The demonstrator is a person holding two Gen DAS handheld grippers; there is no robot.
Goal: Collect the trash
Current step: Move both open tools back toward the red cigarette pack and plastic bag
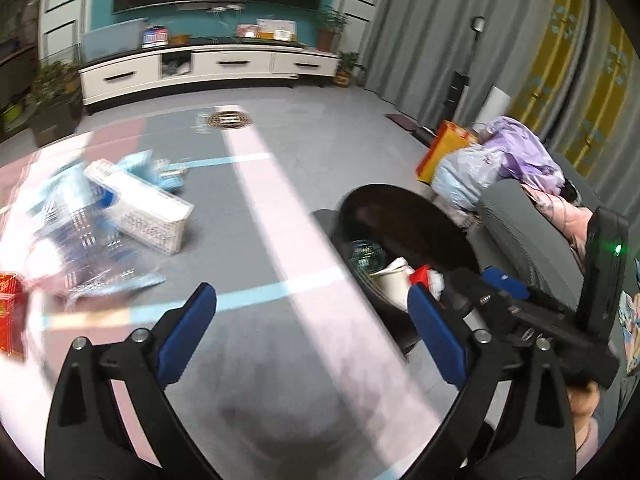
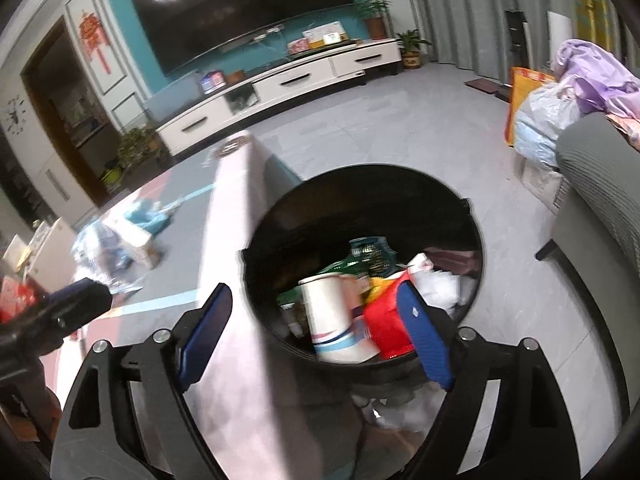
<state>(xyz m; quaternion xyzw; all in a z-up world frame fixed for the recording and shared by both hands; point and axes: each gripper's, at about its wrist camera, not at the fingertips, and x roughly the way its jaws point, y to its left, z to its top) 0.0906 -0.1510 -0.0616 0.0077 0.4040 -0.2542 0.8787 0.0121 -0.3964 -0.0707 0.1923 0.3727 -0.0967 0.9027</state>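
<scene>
A round black trash bin (image 2: 448, 208) stands on the floor, holding a white paper cup (image 2: 332, 316), a red packet (image 2: 386, 328), a green wrapper and crumpled white paper. My right gripper (image 2: 316, 300) is open and empty, just above the bin's near rim. My left gripper (image 1: 312, 300) is open and empty over the floor mat, left of the bin (image 1: 400, 212). The right gripper (image 1: 500, 292) shows at the bin's rim in the left wrist view. More trash lies on the mat at the left: a white box (image 1: 140, 208) and blurred blue-and-clear plastic packaging (image 1: 76, 240).
A grey sofa arm (image 2: 592, 184) with purple clothes and plastic bags (image 2: 548, 116) stands right of the bin. A white TV cabinet (image 2: 280, 80) runs along the far wall. A red box (image 1: 10, 312) sits at the left edge. A floor drain (image 1: 229, 120) lies ahead.
</scene>
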